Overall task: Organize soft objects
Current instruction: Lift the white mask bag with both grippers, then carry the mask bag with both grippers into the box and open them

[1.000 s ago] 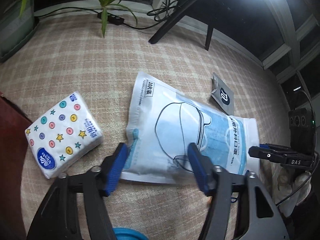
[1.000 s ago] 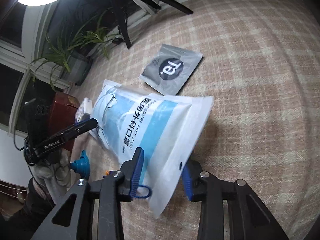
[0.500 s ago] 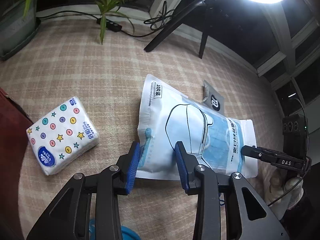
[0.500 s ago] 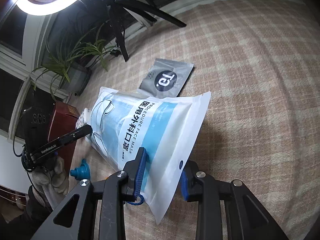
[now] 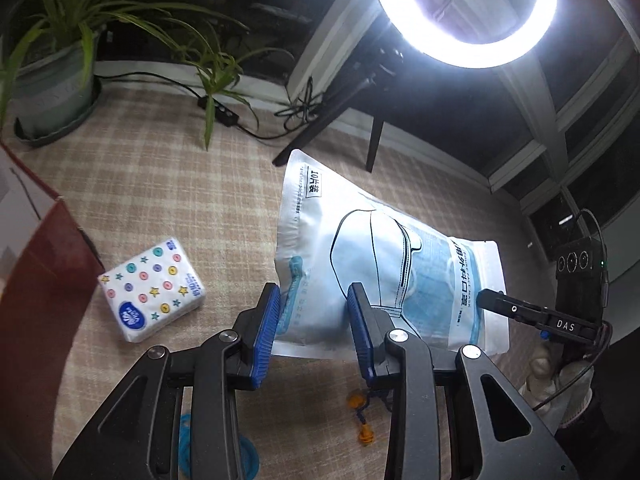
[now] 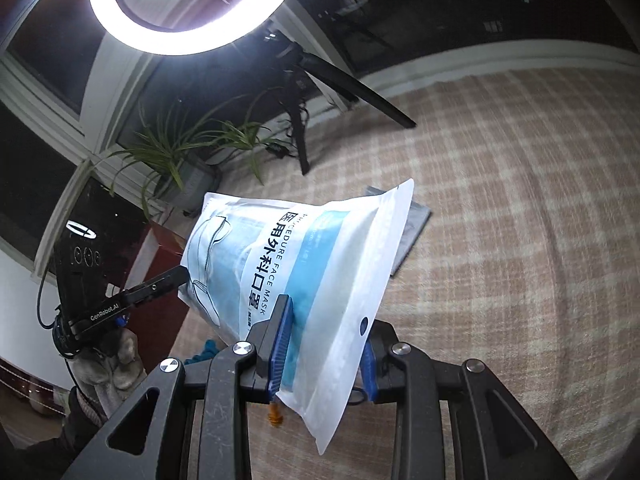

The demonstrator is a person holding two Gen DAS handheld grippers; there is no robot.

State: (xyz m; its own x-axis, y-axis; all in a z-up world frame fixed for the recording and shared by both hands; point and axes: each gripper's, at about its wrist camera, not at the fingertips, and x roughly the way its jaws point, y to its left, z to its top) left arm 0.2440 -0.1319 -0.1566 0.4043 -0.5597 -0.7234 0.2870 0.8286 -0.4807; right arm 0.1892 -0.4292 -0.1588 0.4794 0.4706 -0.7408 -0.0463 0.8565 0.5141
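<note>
A white and blue face-mask bag (image 5: 384, 264) is held off the checked cloth between both grippers. My left gripper (image 5: 314, 330) is shut on its bottom edge. My right gripper (image 6: 324, 344) is shut on its top end, and the bag (image 6: 288, 256) stands up in front of that camera. The right gripper also shows in the left wrist view (image 5: 536, 316). A tissue pack (image 5: 151, 288) with coloured dots and stars lies on the cloth to the left. A grey sachet (image 6: 412, 232) lies behind the bag.
A dark red box (image 5: 36, 280) stands at the left. A potted plant (image 5: 56, 76), a cable and a tripod with a ring light (image 5: 464, 8) stand at the far edge. Orange earplugs on a cord (image 5: 360, 420) and a blue coil (image 5: 188, 448) lie near me.
Both grippers closed on the mask bag and lifted it off the cloth. The views tilted upward, bringing the ring light into sight.
</note>
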